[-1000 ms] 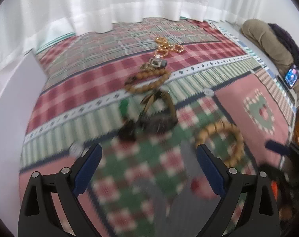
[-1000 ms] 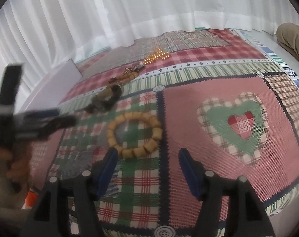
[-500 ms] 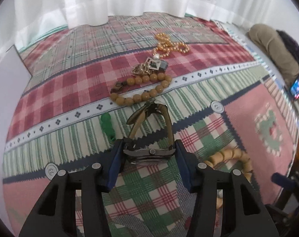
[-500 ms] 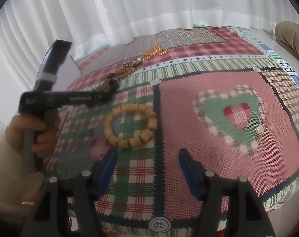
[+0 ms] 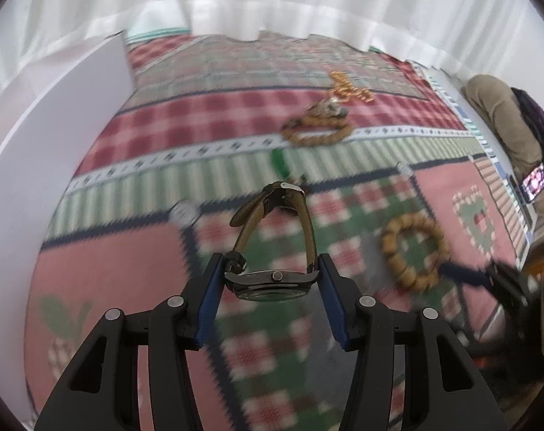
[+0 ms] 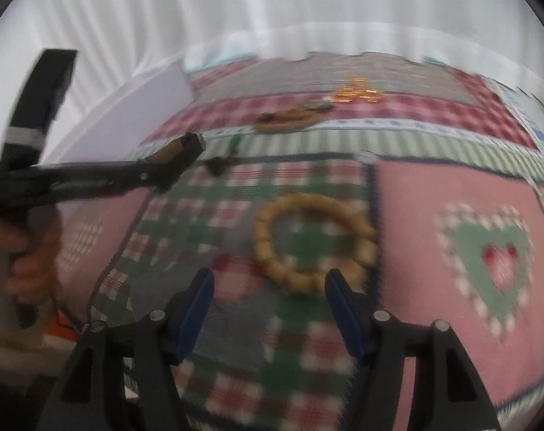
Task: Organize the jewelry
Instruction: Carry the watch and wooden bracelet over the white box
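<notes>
My left gripper is shut on the dark case of a wristwatch. The watch's brown strap loops up ahead of the fingers, and it hangs lifted above the patchwork blanket. In the right wrist view the same watch shows at the left, carried by a hand. My right gripper stands open and holds nothing. A ring of chunky wooden beads lies flat just beyond its fingertips, also seen as the bead ring in the left wrist view.
Farther back lie a thinner brown bead bracelet, a small metal charm, a gold bead chain and a small green piece. A white panel stands at the left. A seated person with a phone is at the right.
My left gripper closed on the watch, lifted it off the blanket and carried it leftward. My right gripper shifted sideways, still open, so the wooden bracelet now sits nearer its right finger.
</notes>
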